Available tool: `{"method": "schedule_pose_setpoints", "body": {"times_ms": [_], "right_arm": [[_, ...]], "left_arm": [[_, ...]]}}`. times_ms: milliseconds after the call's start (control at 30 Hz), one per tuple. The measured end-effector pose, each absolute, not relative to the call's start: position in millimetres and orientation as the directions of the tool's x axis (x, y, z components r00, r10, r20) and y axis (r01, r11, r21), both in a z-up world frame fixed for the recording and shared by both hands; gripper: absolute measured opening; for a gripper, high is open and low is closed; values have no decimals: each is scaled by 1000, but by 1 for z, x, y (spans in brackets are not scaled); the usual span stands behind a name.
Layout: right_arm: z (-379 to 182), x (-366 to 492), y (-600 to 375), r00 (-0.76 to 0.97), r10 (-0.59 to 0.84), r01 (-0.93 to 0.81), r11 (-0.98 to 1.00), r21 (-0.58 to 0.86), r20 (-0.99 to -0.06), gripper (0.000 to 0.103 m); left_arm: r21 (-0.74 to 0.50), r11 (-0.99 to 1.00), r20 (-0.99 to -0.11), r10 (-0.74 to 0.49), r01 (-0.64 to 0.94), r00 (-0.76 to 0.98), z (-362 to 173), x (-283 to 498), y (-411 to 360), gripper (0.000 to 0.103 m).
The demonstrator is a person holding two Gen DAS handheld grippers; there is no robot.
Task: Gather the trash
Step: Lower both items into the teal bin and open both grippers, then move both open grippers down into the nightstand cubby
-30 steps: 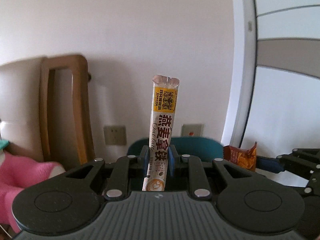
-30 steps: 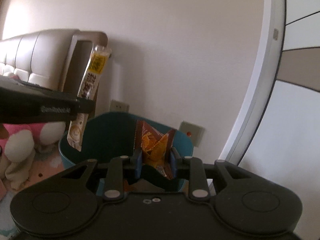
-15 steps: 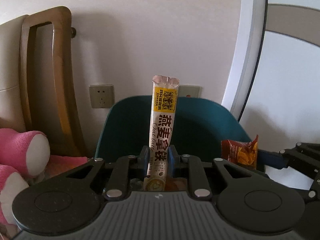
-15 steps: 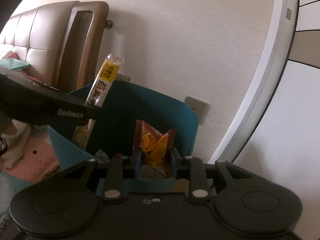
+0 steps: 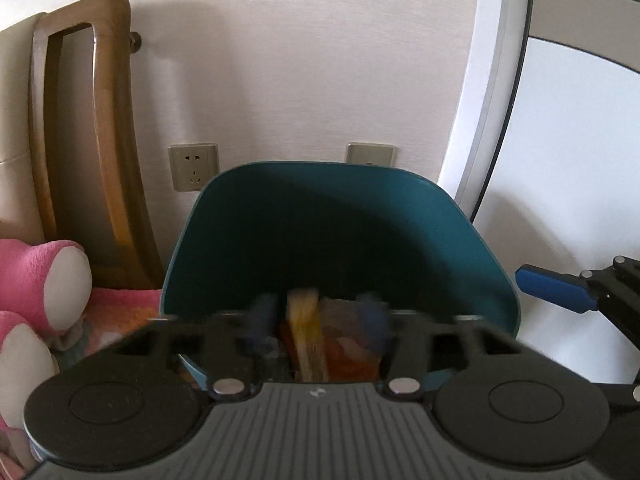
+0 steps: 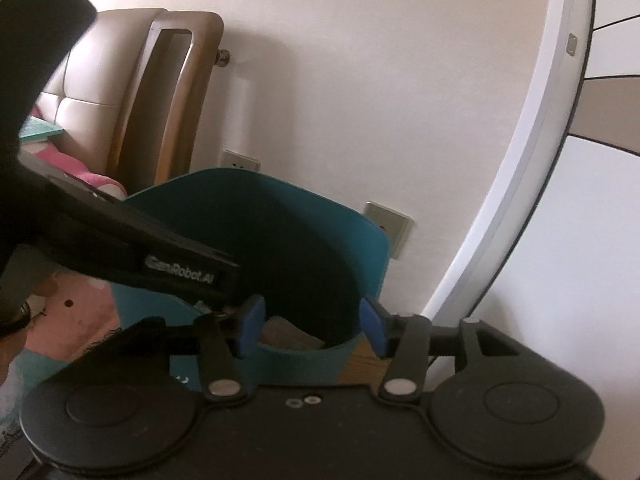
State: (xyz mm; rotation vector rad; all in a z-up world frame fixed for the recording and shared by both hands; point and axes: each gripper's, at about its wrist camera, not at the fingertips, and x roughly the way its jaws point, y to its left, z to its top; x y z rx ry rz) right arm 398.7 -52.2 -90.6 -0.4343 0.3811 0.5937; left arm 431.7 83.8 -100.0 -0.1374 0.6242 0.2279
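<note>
Trash: blurred yellow stick packet (image 5: 306,332) sits loose between the left gripper (image 5: 316,322) jaws, over orange wrappers (image 5: 352,356) inside the teal bin (image 5: 340,216); probably mid-drop, blur hides contact. Left jaws have just been opening, pads off the packet. Right gripper (image 6: 314,322) has just been opening too, jaws wide, nothing between them, poised over the bin's rim.

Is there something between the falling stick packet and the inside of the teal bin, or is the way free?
Nothing visible blocks it. The left gripper has just been opening, and the stick packet, blurred, is between its spread fingers without being pressed. It is right above the open teal bin, with other wrappers below it.
</note>
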Motion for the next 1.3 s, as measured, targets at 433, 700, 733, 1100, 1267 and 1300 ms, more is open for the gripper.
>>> {"method": "schedule_pose_setpoints", "body": {"times_ms": [433, 700, 733, 1100, 1267, 1300], "right_arm": [[-81, 366, -95, 752, 535, -628, 759, -170, -386, 60], [-98, 336, -130, 697, 647, -691, 722, -46, -310, 63], [-102, 332, -133, 687, 661, -701, 713, -35, -301, 64], [-177, 299, -157, 645, 683, -725, 689, 9, -341, 67], [-228, 299, -160, 608, 659, -712, 699, 62, -443, 67], [-240, 300, -159, 598, 647, -706, 704, 70, -473, 67]], "left_arm": [[-46, 971, -511, 177, -233, 841, -88, 394, 77, 81], [-44, 986, -475, 119, -159, 872, -96, 353, 69, 81], [-42, 988, -472, 110, -147, 875, -99, 348, 67, 81], [-60, 995, -474, 45, -84, 880, -149, 296, 62, 96], [-52, 993, -488, 68, -107, 870, -192, 280, 70, 97], [-53, 992, -496, 71, -112, 866, -202, 276, 71, 97]]}}
